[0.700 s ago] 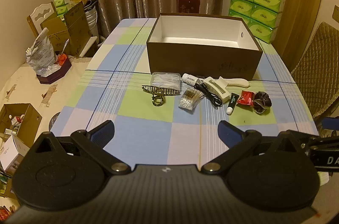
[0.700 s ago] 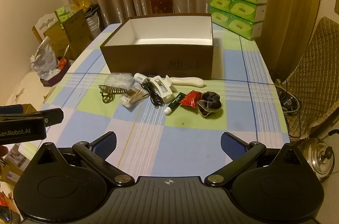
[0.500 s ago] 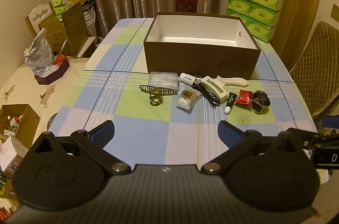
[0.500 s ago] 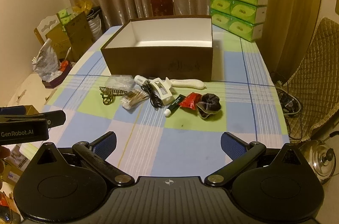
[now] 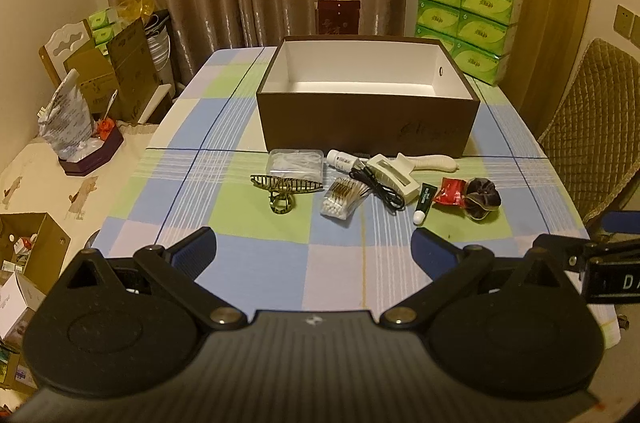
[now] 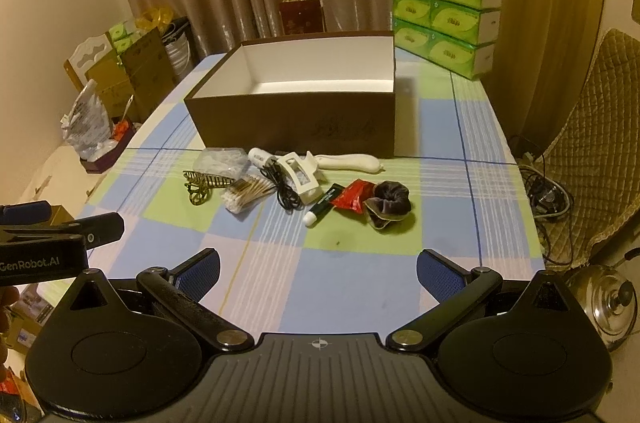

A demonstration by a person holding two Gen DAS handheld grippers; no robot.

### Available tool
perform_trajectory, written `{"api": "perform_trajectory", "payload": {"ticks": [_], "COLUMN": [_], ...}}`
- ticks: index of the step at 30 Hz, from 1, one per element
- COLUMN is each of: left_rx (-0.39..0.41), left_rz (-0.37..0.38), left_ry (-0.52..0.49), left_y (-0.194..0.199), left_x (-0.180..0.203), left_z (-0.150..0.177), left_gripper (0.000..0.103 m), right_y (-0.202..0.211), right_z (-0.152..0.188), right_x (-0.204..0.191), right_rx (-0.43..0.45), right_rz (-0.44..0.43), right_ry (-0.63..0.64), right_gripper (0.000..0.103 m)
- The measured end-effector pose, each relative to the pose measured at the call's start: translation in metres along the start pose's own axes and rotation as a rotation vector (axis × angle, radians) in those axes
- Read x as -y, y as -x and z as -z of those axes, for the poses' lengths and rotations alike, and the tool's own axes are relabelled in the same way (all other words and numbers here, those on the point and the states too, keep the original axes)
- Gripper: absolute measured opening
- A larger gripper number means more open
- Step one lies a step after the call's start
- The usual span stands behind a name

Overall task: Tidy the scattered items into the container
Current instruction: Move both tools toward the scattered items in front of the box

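An empty brown box (image 5: 366, 127) (image 6: 296, 127) with a white inside stands mid-table. In front of it lie a clear plastic case (image 5: 295, 162), a gold hair claw (image 5: 285, 187) (image 6: 206, 183), cotton swabs (image 5: 343, 198) (image 6: 246, 191), a black cable (image 5: 378, 185), a white clip (image 5: 392, 175) (image 6: 300, 175), a white handle (image 5: 434, 163), a small tube (image 5: 424, 202) (image 6: 322, 209), a red packet (image 5: 450, 191) (image 6: 352, 198) and a dark scrunchie (image 5: 482, 198) (image 6: 390, 203). My left gripper (image 5: 314, 251) and right gripper (image 6: 318, 269) are both open and empty, over the near table edge.
Green tissue packs (image 5: 468, 23) (image 6: 444, 15) are stacked at the table's far right. A quilted chair (image 5: 592, 111) stands to the right, with cables and a kettle (image 6: 608, 303) on the floor. Cardboard boxes and bags (image 5: 116, 75) crowd the left.
Both grippers have shifted slightly and the scene sits a little farther off in both views. The jaws stay open and nothing on the table has moved.
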State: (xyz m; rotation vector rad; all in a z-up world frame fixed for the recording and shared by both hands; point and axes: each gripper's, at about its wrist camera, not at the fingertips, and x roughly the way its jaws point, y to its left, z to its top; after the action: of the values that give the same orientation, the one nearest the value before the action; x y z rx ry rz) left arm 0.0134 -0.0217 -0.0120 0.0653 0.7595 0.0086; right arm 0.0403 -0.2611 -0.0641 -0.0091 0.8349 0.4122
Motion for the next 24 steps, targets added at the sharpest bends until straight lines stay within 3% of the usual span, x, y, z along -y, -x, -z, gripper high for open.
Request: {"api": "perform_trajectory", "payload": {"ticks": [11,24], "left_rx": [0.031,0.011], "left_rz": [0.009,0.013], "left_ry": [-0.007,-0.047], "left_y": [-0.001,-0.011], "left_x": [0.006,0.002], "left_z": [-0.002,0.001], "left_gripper": [0.101,0.101], "right_y": [-0.003,-0.016], "right_z": [-0.005,-0.001], "right_x": [0.009,0.008], "right_rx": [-0.001,-0.016], "right_rz": [-0.006,-0.015], "right_ry": [-0.004,-0.026], "right_gripper": [0.101,0.101]}}
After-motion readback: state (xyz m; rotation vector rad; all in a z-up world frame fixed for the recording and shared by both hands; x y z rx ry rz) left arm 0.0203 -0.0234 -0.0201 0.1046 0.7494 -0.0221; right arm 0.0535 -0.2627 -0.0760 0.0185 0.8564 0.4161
